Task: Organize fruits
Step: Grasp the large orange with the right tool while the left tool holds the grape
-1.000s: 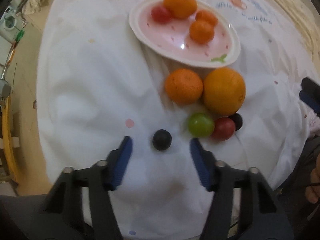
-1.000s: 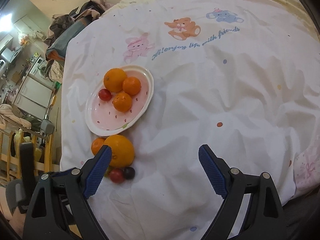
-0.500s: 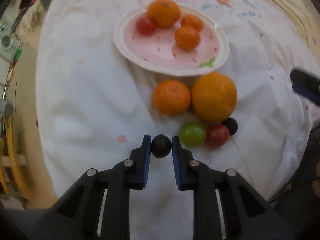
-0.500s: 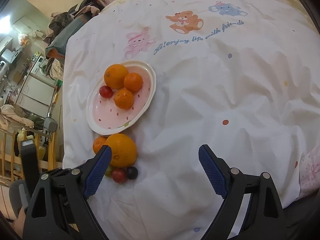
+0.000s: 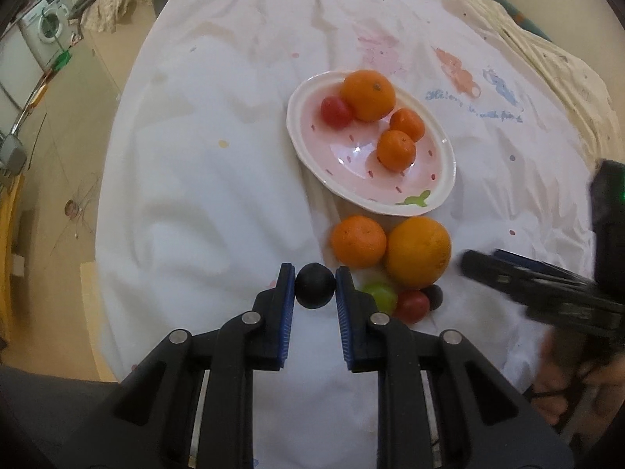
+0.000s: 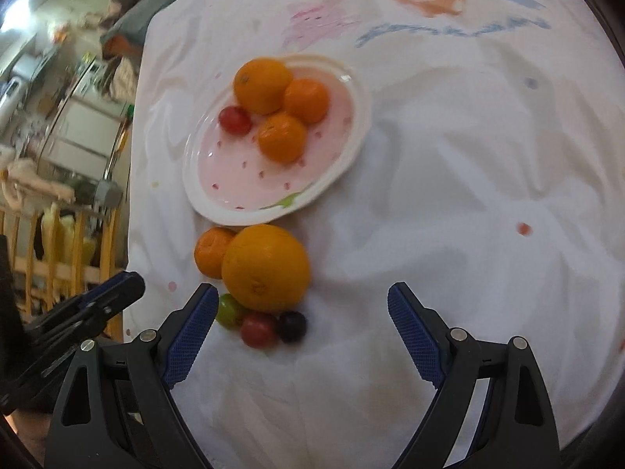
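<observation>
Left claw [image 5: 315,287]: pinching a small dark round fruit [image 5: 315,285] between its two blue pads, the fruit at the very tips, above the white cloth.
Right claw [image 6: 302,322]: spread wide, nothing between its pads; it hangs over the loose fruit at the near edge of the cloth and appears blurred at the right edge of the left wrist view.
Plate [image 5: 437,199]: oval, pink inside with a pale rim and a green leaf mark; it lies on the cloth beyond the loose fruit.
On the plate: one large orange [image 5: 368,94], two small mandarins [image 5: 396,149] touching each other, and a red tomato [image 5: 335,111] against the orange.
Loose fruit: a mandarin [image 5: 358,240] and a big orange [image 5: 417,252] side by side just in front of the plate; nearer the camera a green fruit [image 5: 381,296], a red tomato [image 5: 412,305] and a dark fruit [image 5: 433,295] in a tight row, touching the big orange.
Cloth [image 5: 203,179]: white, wrinkled, printed with cartoon animals and blue script; whether it covers a bed or a bench cannot be told.
Background: a washing machine [image 5: 47,29] at upper left of the left wrist view.
</observation>
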A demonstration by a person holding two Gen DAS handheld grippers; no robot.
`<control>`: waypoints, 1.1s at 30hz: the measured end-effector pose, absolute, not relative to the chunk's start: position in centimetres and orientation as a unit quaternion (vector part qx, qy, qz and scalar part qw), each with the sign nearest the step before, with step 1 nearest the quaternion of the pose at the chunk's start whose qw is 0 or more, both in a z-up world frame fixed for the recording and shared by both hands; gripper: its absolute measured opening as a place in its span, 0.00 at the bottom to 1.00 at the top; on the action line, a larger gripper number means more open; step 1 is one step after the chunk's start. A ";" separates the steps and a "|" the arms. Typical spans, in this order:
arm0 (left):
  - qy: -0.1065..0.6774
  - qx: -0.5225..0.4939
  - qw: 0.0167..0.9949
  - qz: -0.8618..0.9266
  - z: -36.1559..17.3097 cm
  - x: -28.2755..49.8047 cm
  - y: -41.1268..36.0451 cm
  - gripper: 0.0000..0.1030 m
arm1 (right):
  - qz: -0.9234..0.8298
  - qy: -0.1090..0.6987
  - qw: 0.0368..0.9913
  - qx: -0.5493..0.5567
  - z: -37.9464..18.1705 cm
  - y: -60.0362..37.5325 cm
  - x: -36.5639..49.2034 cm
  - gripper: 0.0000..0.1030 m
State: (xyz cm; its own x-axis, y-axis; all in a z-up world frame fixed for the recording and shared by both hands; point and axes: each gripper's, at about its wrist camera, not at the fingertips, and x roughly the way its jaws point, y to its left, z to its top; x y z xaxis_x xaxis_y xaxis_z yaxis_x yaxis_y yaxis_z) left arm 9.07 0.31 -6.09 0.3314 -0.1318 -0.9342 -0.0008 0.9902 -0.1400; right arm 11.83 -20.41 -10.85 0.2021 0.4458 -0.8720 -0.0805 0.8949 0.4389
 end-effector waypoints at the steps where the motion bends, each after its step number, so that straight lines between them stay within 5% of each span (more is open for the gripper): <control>1: 0.576 -0.054 0.814 -0.045 -6.2 9.1 0.1 0.17 | 0.180 0.609 0.759 0.145 -11.2 -19.7 12.1 0.88; 9: 0.580 -0.050 0.811 -0.056 -6.3 8.9 -0.5 0.17 | 0.213 0.624 0.741 0.127 -13.4 -16.8 13.3 0.86; 14: 0.579 -0.048 0.812 -0.053 -6.4 9.1 -0.7 0.17 | 0.225 0.627 0.735 0.126 -14.1 -16.5 13.4 0.63; 33: 0.570 -0.023 0.821 -0.023 -7.0 9.2 -0.4 0.17 | 0.186 0.590 0.759 0.202 -10.4 -22.0 11.7 0.61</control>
State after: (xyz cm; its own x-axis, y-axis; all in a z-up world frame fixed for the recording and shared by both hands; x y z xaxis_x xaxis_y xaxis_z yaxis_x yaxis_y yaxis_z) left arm 9.15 -0.41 -7.01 0.3490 -0.0650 -0.9349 0.0119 0.9978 -0.0650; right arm 11.72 -22.03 -10.44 0.2340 0.5213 -0.8206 -0.0441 0.8489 0.5267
